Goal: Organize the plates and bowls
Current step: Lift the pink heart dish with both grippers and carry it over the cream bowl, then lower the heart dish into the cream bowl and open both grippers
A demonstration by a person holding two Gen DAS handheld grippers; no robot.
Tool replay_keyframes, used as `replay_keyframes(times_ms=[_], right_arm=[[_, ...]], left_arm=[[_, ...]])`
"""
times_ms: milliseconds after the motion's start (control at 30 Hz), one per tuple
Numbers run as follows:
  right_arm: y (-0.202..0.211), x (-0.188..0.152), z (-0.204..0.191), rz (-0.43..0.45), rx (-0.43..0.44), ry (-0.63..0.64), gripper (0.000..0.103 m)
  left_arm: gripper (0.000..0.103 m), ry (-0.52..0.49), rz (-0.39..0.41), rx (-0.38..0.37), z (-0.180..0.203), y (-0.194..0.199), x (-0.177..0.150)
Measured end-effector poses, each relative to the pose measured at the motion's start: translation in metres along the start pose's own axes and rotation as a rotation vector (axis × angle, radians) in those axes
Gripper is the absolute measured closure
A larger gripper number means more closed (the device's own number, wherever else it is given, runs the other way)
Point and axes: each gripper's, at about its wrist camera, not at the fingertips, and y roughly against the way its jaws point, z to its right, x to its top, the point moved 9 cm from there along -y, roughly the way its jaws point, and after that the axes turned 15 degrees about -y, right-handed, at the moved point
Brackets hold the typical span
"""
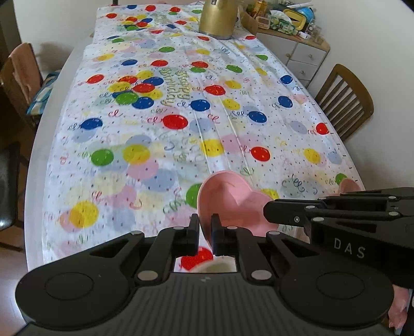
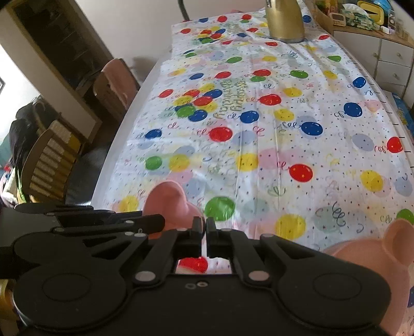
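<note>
The step in hand looks like carrying: the left hand-held gripper (image 1: 205,227) is clamped narrow on the rim of a pink bowl (image 1: 233,204), held tilted above the near end of the surface (image 1: 155,134). The right hand-held gripper (image 2: 204,231) has its jaws nearly together; whether it pinches anything I cannot tell, since only a thin gap shows between them. A second pink dish (image 2: 375,256) with ear-like lobes sits at the lower right of the right wrist view. Count: 2 pink dishes, 1 gold pot (image 1: 218,18) at the far end. Next, I judge, the bowl needs lowering level and nesting with the other dish
</note>
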Motion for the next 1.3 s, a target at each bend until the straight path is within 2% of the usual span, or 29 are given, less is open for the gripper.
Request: replay_keyframes(times_ms=[367, 700, 1300], right_arm=[[0.016, -0.044, -0.001, -0.063, 0.033, 0.054, 0.101], [0.005, -0.084, -0.001, -0.127, 0.022, 0.098, 0.1], [-0.015, -0.095, 0.011, -0.156, -0.018, 0.114, 0.099]], left_arm=[[0.095, 0.04, -0.034, 0.013, 0.017, 0.02, -0.046], [0.095, 0.074, -0.102, 0.015, 0.021, 0.008, -0.086], [0.095, 0.083, -0.155, 0.008, 0.021, -0.018, -0.097]])
